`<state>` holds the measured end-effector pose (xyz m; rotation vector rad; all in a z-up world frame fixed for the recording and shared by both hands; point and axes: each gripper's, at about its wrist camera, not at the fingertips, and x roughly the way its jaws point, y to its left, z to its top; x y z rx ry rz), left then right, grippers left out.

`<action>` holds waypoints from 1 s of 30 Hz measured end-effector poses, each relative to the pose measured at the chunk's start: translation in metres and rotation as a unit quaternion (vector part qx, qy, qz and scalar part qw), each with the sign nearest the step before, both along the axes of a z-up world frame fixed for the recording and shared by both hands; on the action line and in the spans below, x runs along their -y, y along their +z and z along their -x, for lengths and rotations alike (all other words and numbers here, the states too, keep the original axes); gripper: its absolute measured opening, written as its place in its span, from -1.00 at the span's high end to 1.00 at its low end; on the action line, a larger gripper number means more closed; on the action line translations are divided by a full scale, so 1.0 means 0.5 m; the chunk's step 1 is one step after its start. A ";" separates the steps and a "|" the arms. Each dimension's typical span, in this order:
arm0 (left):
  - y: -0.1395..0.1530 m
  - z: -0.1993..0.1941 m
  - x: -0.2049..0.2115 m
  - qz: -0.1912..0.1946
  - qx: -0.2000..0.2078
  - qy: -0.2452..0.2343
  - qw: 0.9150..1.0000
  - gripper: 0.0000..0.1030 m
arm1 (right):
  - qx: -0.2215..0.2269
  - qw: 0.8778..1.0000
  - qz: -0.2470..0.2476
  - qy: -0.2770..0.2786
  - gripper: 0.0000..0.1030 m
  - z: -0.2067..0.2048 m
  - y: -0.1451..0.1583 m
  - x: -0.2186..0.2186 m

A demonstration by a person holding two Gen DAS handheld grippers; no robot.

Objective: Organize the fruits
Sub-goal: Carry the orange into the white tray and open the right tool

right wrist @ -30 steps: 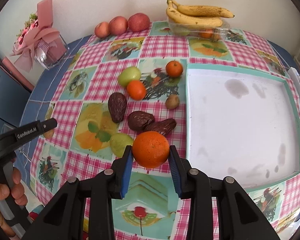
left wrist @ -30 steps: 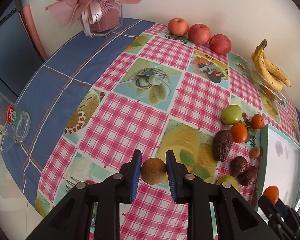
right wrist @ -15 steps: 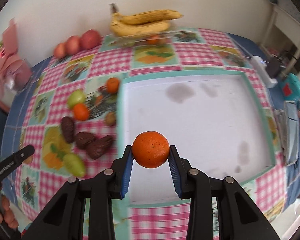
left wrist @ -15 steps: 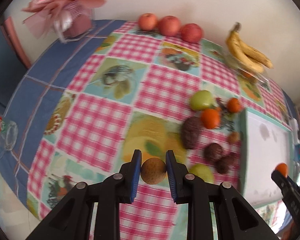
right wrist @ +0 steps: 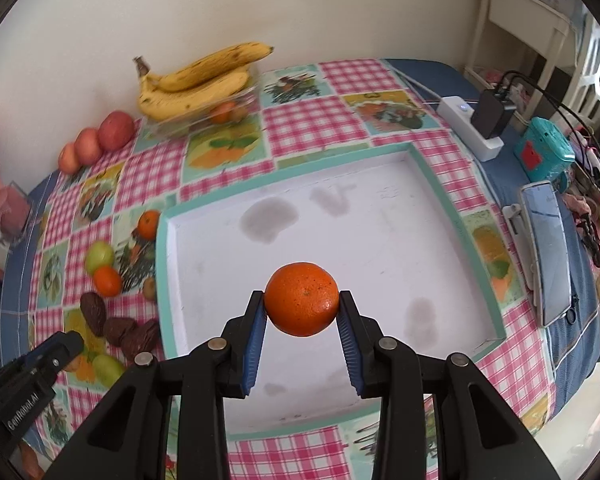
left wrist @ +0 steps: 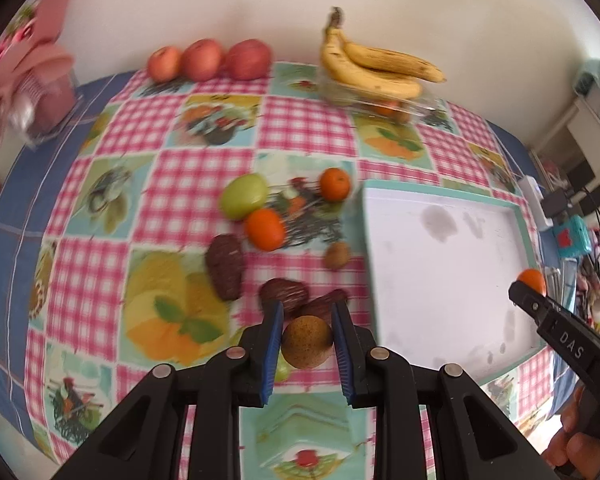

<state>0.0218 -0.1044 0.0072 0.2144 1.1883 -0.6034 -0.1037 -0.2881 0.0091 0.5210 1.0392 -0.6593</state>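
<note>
Over smooth white tray: right tongs grip dimpled orange; left tongs grip rough brown fruit.

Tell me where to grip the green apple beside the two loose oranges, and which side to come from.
Grip the green apple across its widest part, coming down from above. It is round and sits on the tablecloth with an orange close against its near right side. So set the fingers on its left and far right flanks, which look free. Both hand-held grippers are full now, so this would likely wait.
</note>
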 end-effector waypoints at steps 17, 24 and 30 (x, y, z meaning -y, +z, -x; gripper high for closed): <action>-0.016 0.036 0.233 -0.011 0.024 -0.108 0.994 0.48 | -0.011 0.998 0.000 -0.054 0.28 0.020 -0.016 0.129; -0.053 0.035 0.269 -0.023 0.018 -0.121 0.992 0.48 | -0.023 0.998 -0.007 -0.065 0.28 0.024 -0.041 0.155; -0.095 0.037 0.272 -0.043 0.006 -0.124 0.991 0.48 | -0.046 0.996 -0.024 -0.075 0.28 0.030 -0.086 0.165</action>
